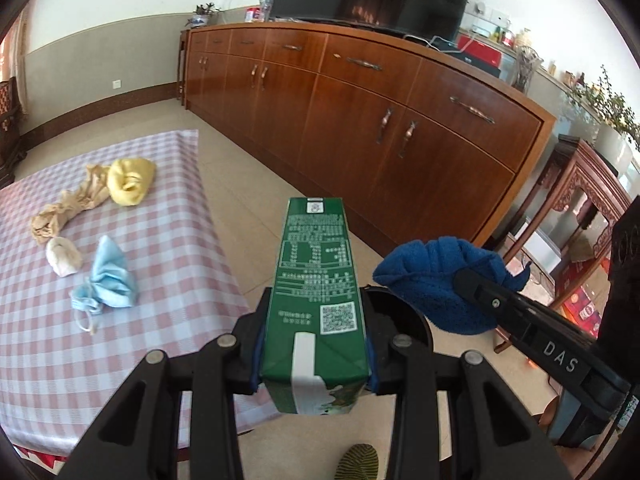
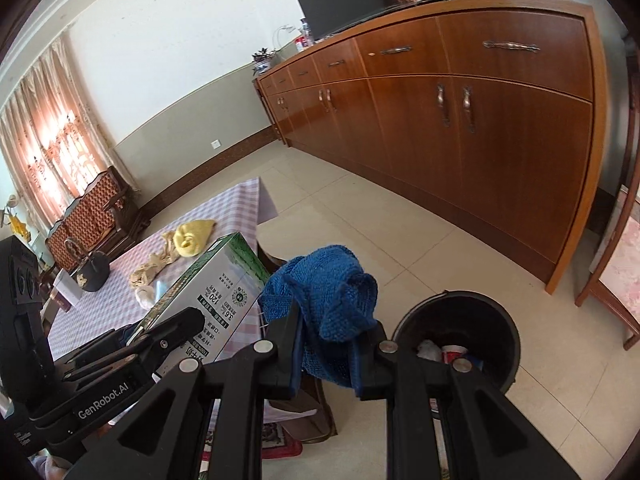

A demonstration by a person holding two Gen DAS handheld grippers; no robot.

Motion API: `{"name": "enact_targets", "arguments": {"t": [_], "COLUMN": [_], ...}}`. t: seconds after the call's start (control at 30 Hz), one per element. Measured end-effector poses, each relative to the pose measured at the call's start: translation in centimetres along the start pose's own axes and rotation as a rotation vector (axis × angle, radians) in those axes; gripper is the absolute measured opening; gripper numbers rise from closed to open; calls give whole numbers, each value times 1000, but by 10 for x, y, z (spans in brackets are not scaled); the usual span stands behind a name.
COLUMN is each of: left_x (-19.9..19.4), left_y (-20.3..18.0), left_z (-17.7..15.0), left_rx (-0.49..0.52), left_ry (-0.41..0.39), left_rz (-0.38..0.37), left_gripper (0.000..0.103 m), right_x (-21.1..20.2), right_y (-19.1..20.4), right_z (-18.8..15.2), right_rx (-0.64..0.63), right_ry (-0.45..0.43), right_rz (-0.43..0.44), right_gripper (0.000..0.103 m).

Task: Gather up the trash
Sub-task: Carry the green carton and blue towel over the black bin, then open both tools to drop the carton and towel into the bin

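The left tongs (image 1: pixel 314 344) grip a green milk carton (image 1: pixel 316 280); the right tongs (image 2: pixel 328 354) clench a blue knitted cloth (image 2: pixel 328 292). Centre each over the black bin (image 2: pixel 460 312) on the floor before letting go, keeping clear of the bench (image 1: pixel 48 344).

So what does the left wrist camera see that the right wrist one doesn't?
Only the left wrist view shows the blue face mask spread on the checked tablecloth and the carved side table.

Only the right wrist view shows inside the black bin, which already holds some trash, plus the curtains and a black teapot.

Both show the green carton in the left gripper, the blue cloth in the right gripper, the yellow cloth and the wooden sideboard.
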State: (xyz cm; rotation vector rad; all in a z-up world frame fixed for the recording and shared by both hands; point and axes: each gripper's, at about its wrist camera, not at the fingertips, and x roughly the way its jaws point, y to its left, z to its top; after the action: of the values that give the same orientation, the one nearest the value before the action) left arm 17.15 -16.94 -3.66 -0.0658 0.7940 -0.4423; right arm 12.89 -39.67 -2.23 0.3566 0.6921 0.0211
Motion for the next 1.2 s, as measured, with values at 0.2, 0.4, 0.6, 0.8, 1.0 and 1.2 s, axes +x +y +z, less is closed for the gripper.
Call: {"name": "enact_targets", "arguments": {"t": [0.2, 0.4, 0.6, 0.8, 1.0, 1.2], "left_x": [40, 88, 132, 172, 202, 197], "left_y": [-39, -63, -78, -84, -83, -82], "left_z": [-11, -22, -34, -42, -43, -31], "left_rx": [42, 45, 50, 48, 25, 17], "left_ry": [79, 163, 237, 312, 360, 329], "left_rz": [-55, -70, -68, -46, -47, -48], "left_gripper": [39, 39, 39, 39, 64, 74], "right_x": [0, 18, 54, 96, 129, 111], "right_y": [-61, -112, -148, -178, -194, -199], "right_z": [-9, -17, -16, -17, -19, -13], "right_rx": [82, 175, 238, 281, 291, 315], "right_ry": [18, 75, 137, 223, 288, 217], "right_rz": [-85, -129, -173, -206, -255, -316], "right_gripper": [20, 20, 20, 20, 62, 64]}}
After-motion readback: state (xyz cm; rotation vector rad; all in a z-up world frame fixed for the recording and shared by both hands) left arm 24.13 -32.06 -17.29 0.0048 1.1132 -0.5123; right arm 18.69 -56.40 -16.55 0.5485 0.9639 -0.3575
